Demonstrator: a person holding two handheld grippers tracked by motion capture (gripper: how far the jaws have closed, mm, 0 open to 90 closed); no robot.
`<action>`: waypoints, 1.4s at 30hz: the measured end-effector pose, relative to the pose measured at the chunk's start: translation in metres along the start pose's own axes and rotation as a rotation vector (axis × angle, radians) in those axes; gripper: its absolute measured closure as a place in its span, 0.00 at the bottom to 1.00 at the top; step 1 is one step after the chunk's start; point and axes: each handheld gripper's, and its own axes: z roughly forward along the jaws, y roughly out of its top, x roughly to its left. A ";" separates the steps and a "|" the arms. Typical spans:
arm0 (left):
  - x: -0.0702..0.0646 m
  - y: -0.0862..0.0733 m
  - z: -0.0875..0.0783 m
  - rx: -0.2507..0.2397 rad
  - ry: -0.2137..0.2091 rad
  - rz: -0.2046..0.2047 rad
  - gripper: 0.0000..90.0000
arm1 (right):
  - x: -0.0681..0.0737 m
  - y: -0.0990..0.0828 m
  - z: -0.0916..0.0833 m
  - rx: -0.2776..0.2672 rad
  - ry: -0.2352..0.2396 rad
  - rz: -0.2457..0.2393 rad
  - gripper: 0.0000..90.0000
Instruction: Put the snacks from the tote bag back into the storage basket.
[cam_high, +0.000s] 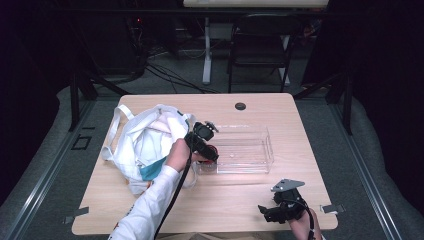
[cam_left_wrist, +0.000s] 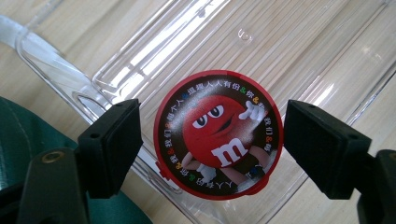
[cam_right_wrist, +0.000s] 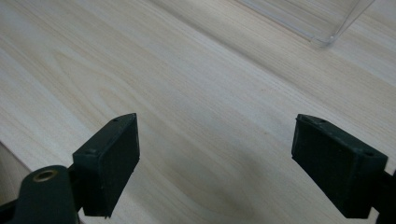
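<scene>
Candy tin going into the clear tray

On the worktop (cam_high: 235, 205), a white bag (cam_high: 145, 142) is lying behind the left gripper (cam_left_wrist: 212, 140), whose wide fingers are flanking, not touching, a red candy tin (cam_left_wrist: 218, 135) sitting in the clear tray (cam_high: 250, 150); that placing looks done. The right gripper (cam_right_wrist: 229, 168) is idling, fingers wide over bare wood.

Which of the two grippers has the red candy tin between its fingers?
The left gripper, open over the clear tray, flanks the red tin without touching. The right gripper is over bare table.
</scene>
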 end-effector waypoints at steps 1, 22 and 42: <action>0.000 0.001 -0.002 -0.005 0.012 0.006 0.21 | 0.000 0.000 0.000 -0.005 -0.003 0.004 0.16; 0.008 -0.019 -0.085 -0.144 0.120 0.031 0.00 | 0.000 0.000 0.000 -0.002 -0.008 0.002 0.16; 0.017 -0.184 -0.111 -0.218 0.268 -0.076 0.01 | 0.000 0.001 0.001 0.004 -0.011 -0.003 0.16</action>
